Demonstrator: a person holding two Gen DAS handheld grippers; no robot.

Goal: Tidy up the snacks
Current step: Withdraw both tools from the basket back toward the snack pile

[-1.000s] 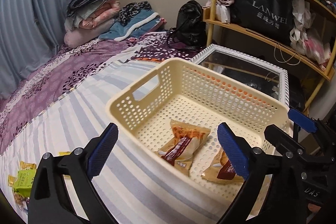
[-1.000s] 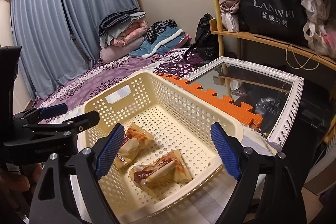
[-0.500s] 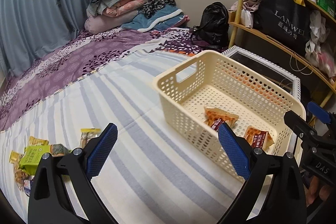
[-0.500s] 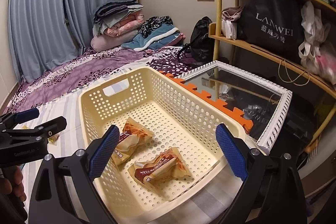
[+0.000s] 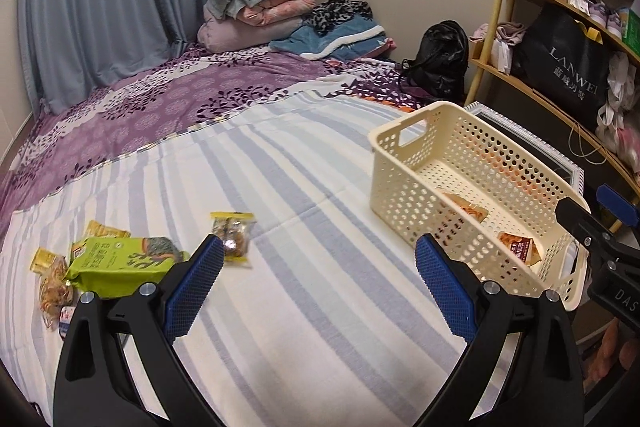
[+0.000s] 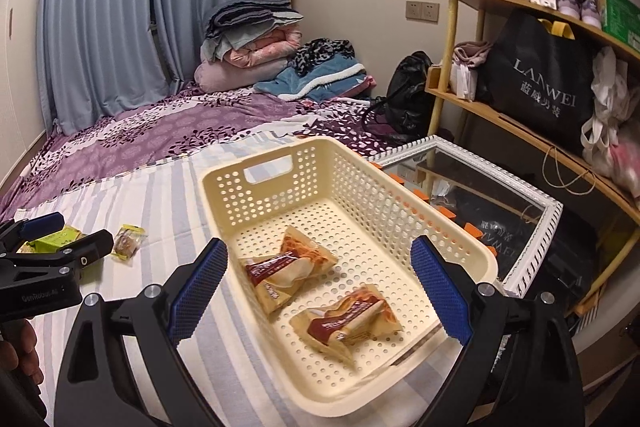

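A cream perforated basket point(image 6: 280, 195) stands on the striped bed sheet and holds two tan-and-red snack packets point(image 6: 286, 267) point(image 6: 348, 319). My right gripper point(image 6: 318, 291) is open and empty just above the basket's near end. The basket also shows in the left wrist view point(image 5: 404, 187) at the right. My left gripper point(image 5: 318, 285) is open and empty over the sheet. To its left lie a small yellow-edged snack point(image 5: 233, 237), a green snack packet point(image 5: 120, 261) and some small yellow packets point(image 5: 50, 283).
Folded blankets point(image 5: 260, 7) and a black bag point(image 5: 440, 59) lie at the bed's far end. A white-framed mirror point(image 6: 480, 195) and a wooden shelf point(image 6: 540, 39) with a black bag stand right of the basket.
My left gripper has swung left and back from the basket, bringing the loose snacks into its view. My right gripper has pulled back a little from the basket. Both stayed open.
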